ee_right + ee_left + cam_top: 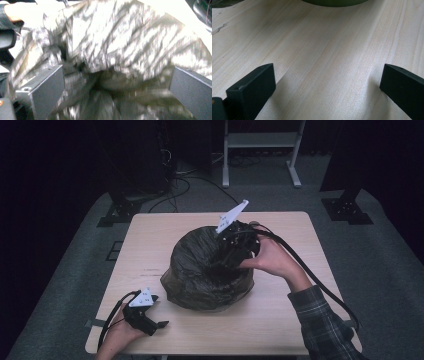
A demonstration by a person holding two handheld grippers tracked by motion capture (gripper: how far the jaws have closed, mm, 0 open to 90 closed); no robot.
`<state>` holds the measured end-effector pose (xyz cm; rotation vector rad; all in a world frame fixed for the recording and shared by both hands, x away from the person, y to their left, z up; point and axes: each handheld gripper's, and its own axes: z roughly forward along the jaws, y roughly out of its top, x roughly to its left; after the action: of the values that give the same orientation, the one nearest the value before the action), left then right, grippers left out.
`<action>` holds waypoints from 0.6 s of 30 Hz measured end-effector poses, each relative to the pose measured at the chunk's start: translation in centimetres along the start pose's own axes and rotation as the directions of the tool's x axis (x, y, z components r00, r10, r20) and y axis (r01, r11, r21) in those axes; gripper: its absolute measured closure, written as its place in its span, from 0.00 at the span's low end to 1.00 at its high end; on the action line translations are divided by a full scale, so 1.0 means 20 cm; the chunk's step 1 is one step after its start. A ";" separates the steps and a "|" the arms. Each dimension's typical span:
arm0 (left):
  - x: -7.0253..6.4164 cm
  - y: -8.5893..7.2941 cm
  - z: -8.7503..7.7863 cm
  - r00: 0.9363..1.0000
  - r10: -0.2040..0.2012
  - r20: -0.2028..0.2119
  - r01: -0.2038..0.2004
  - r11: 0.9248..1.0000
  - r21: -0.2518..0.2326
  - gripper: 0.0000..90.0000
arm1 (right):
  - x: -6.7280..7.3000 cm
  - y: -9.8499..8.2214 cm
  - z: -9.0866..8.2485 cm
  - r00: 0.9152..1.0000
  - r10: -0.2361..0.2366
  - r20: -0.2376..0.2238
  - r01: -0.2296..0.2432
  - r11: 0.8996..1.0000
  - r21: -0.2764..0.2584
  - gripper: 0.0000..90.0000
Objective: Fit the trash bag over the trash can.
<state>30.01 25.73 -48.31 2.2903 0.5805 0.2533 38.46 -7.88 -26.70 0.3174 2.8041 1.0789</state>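
At the bag's two o'clock rim, the right gripper (235, 242) points down into its mouth, jaws wide apart with crinkled black plastic between them in the right gripper view, nothing clamped. The bag (200, 270) sits mid-table, a dark crumpled mound with its opening facing up. Toward seven o'clock from the bag, well apart from it, the left gripper (150, 320) rests low near the table's (280, 320) front edge, jaws spread over bare wood. In the left gripper view, a green rounded edge (334, 3) lies at twelve o'clock.
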 end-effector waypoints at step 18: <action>0.00 0.00 0.00 1.000 0.000 0.001 0.000 1.000 0.000 0.00 | 0.00 0.17 0.45 0.999 -0.012 -0.036 0.016 0.992 0.128 0.00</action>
<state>30.02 25.73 -48.31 2.2899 0.5796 0.2524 40.66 0.30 -31.07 0.2936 2.9092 0.9120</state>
